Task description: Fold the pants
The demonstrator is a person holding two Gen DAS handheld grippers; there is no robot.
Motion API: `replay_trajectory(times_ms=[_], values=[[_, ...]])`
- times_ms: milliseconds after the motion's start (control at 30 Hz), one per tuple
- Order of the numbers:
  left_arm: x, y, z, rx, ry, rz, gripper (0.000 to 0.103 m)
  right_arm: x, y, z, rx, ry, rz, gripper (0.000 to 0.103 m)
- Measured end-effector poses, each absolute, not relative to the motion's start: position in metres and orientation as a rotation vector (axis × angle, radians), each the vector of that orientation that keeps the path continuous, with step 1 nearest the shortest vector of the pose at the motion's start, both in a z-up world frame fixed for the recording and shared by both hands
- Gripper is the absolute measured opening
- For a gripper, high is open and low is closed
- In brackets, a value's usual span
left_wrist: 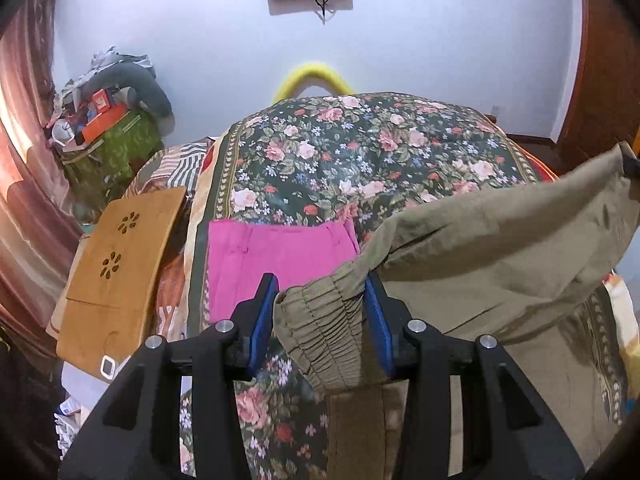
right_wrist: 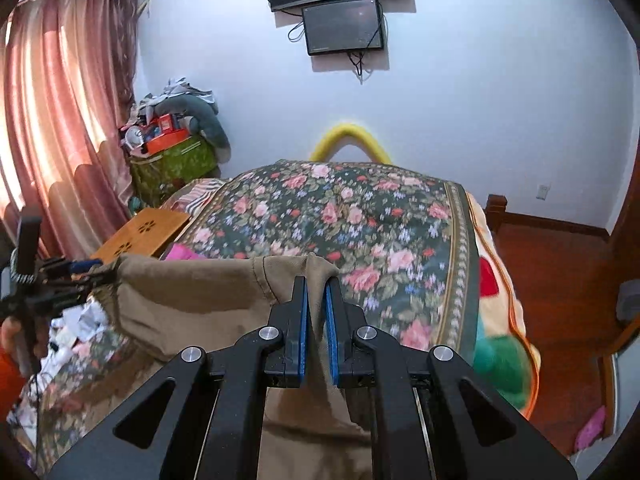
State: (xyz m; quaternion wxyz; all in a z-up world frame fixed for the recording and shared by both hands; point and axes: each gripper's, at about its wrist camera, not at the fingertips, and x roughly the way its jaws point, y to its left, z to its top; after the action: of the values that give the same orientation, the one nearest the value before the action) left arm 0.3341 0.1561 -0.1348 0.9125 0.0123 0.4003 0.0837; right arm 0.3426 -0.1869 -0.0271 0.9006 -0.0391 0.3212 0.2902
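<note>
Khaki pants (left_wrist: pixel 480 248) hang stretched in the air above a bed with a floral quilt (left_wrist: pixel 340 152). My left gripper (left_wrist: pixel 320 300) is shut on the gathered elastic waistband (left_wrist: pixel 332 340) at one corner. My right gripper (right_wrist: pixel 316 300) is shut on the other waistband corner of the pants (right_wrist: pixel 192 296). The left gripper (right_wrist: pixel 86 270) also shows at the left edge of the right wrist view, and the right gripper's tip shows at the right edge of the left wrist view (left_wrist: pixel 631 164). The legs hang down onto the quilt (right_wrist: pixel 360 220).
Folded pink pants (left_wrist: pixel 280 256) lie on the quilt at the left. A wooden lap tray (left_wrist: pixel 120 264) sits left of the bed. A cluttered green box (left_wrist: pixel 116 148) stands in the corner by the curtain (right_wrist: pixel 60 120). A wood floor (right_wrist: pixel 560 280) lies to the right.
</note>
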Motion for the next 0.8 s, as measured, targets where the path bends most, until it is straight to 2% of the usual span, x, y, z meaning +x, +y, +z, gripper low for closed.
replay_trajectory(times_ms=[300, 633, 800], values=[[0.283, 0.149, -0.143, 0.033, 0.827, 0.121, 0.043, 0.262, -0.208, -0.047, -0.072, 0.701, 0.592, 0.007], [0.222, 0.147, -0.178, 0.003, 0.857, 0.094, 0.042, 0.193, -0.209, -0.076, -0.099, 0.750, 0.561, 0.007], [0.197, 0.142, -0.190, 0.017, 0.876, 0.070, 0.032, 0.171, -0.216, -0.093, -0.060, 0.786, 0.539, 0.007]])
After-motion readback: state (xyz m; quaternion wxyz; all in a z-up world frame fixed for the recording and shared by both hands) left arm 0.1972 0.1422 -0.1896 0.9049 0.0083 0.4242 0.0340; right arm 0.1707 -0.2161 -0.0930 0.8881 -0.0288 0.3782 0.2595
